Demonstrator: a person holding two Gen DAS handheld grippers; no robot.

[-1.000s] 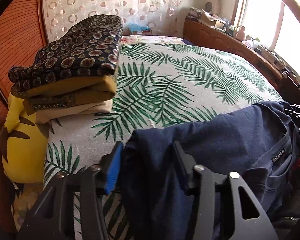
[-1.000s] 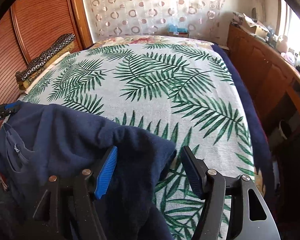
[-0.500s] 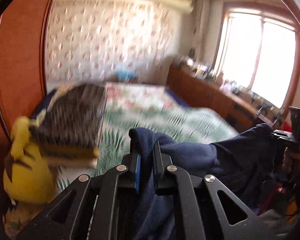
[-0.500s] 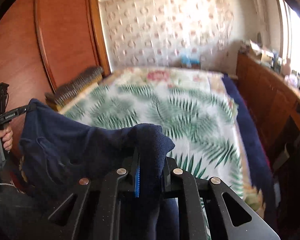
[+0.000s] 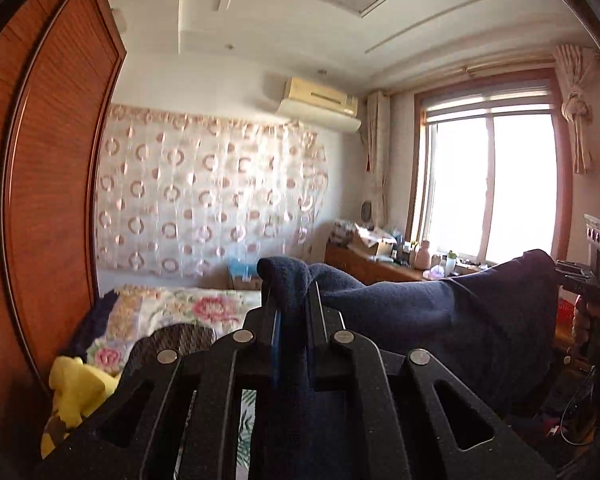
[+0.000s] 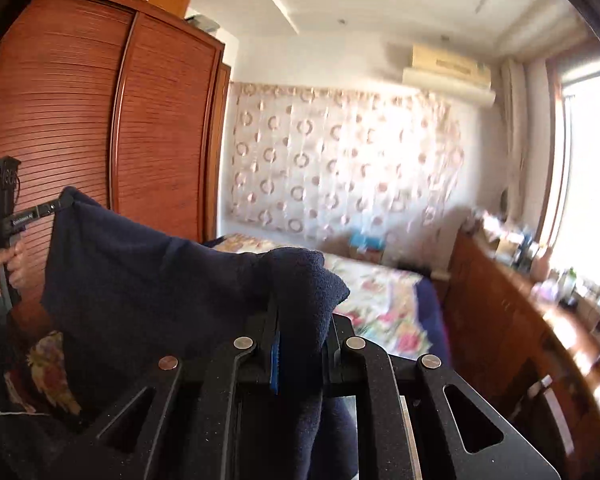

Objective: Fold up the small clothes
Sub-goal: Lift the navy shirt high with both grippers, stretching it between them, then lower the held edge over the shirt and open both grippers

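A navy blue shirt (image 5: 440, 320) hangs stretched in the air between my two grippers. In the left wrist view my left gripper (image 5: 292, 296) is shut on one bunched corner of it, and the cloth runs right to my right gripper (image 5: 568, 276), held by a hand (image 5: 592, 320). In the right wrist view my right gripper (image 6: 302, 320) is shut on the other corner of the navy shirt (image 6: 148, 280). From there the cloth runs left to my left gripper (image 6: 62, 204). The lower part of the shirt is hidden behind the gripper bodies.
Below lies the bed (image 5: 204, 304) with a floral cover. A stack of folded clothes (image 5: 172, 340) and a yellow plush toy (image 5: 76, 384) sit at its left side. A wooden wardrobe (image 6: 100, 140) stands left, a cluttered wooden dresser (image 6: 520, 320) and window (image 5: 488, 188) right.
Both grippers have shut on the shirt's corners and risen, lifting it off the bed. Both views have tilted up from the bedspread to the wall and ceiling.
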